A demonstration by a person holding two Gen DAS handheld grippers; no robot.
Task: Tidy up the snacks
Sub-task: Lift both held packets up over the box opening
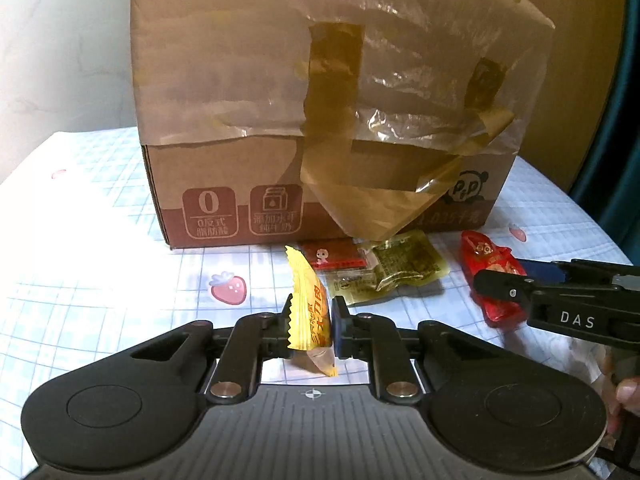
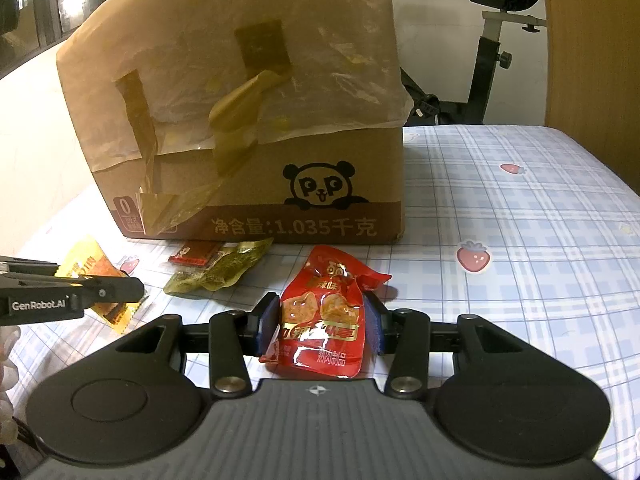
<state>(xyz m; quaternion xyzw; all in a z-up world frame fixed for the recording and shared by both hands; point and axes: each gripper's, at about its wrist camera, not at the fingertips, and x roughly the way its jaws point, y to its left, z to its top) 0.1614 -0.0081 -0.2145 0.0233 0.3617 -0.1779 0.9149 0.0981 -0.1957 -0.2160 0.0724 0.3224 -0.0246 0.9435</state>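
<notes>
We see a table w/ a blue-and-white plaid cloth printed w/ strawberries. Behind it, a white wall on one side, a wooden panel on the other. An exercise bike stands past the table's far edge. Dark glass panes at upper left catch reflected lamp glare.

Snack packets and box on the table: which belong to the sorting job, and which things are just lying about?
Job:
- yellow packet, clamped in left tongs
- red packet, gripped by right tongs
- small red packet
- olive packet
- cardboard box

Lying about:
- exercise bike
- strawberry tablecloth
</notes>
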